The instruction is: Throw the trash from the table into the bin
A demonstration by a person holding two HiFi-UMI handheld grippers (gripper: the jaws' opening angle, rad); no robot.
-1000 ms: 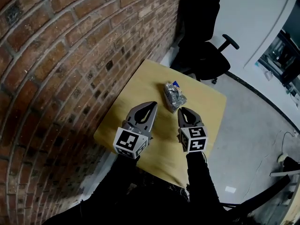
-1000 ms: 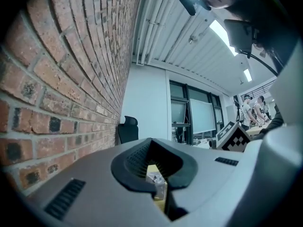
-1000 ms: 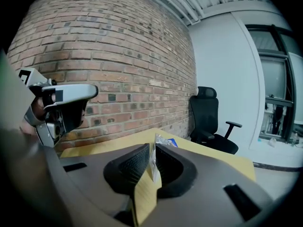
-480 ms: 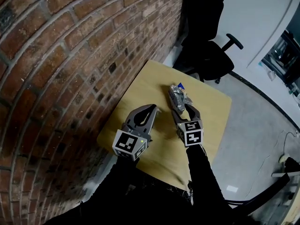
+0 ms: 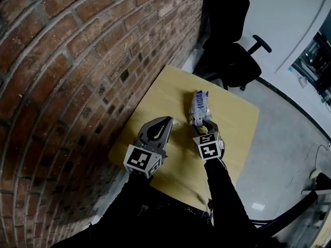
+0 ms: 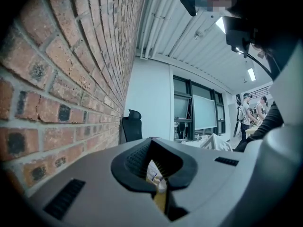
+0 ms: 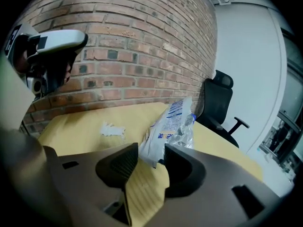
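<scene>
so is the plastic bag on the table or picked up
On the table. The plastic bag rests on it, its near end between the right gripper's closing jaws, not clamped.

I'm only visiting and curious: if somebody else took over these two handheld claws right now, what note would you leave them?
Left claw: shut and empty, held over the table.
Right claw: tilted down, closing, with the near end of the crumpled plastic wrapper between its sides; no firm grip yet.
A small white paper scrap lies on the table left of the wrapper.
Done: nothing thrown away.
Left: grip the wrapper, bin it, then the scrap. No bin is in view.
</scene>
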